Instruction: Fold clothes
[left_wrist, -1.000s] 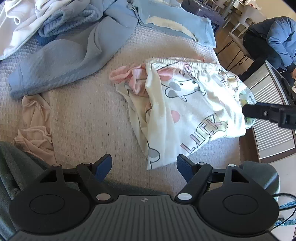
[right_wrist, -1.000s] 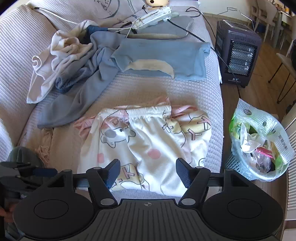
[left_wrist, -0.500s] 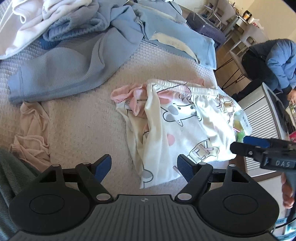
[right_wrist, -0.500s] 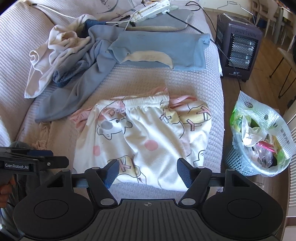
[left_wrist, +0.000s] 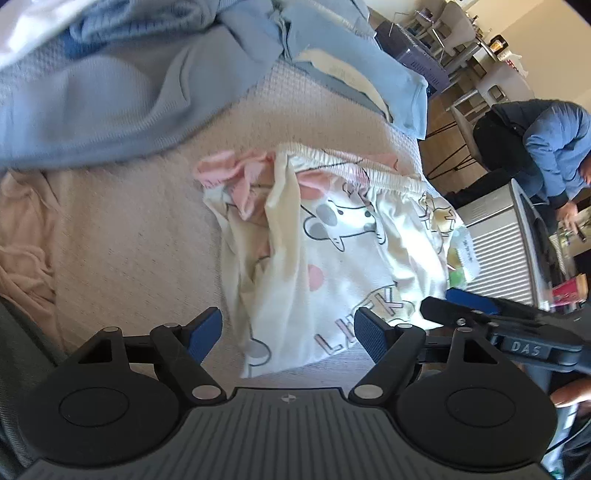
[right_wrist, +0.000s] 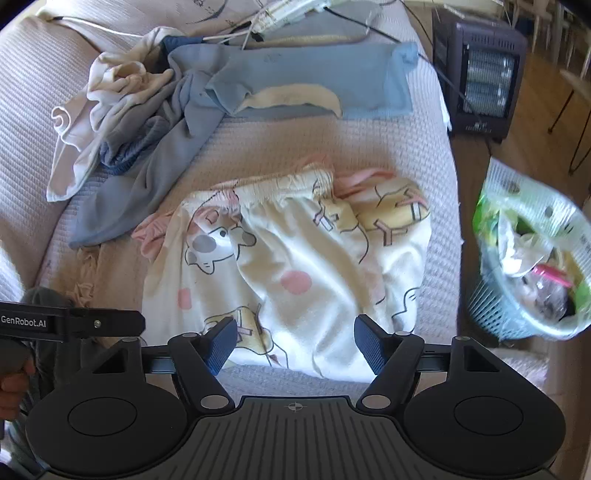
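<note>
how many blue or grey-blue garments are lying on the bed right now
3 that I can tell apart: a light blue top spread flat at the far end, a grey-blue garment trailing left, and a darker blue knit bunched in the left pile. More may be buried there.

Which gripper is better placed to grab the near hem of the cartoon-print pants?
Right. The right gripper has open jaws straddling the cartoon-print pants near hem. The left gripper faces their left corner, partly over bare bedspread.

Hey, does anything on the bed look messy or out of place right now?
Yes. The printed pants lie rumpled, pink fabric bunched out at their left side. Behind them, a heap of blue and white clothes is tangled, unfolded.
</note>
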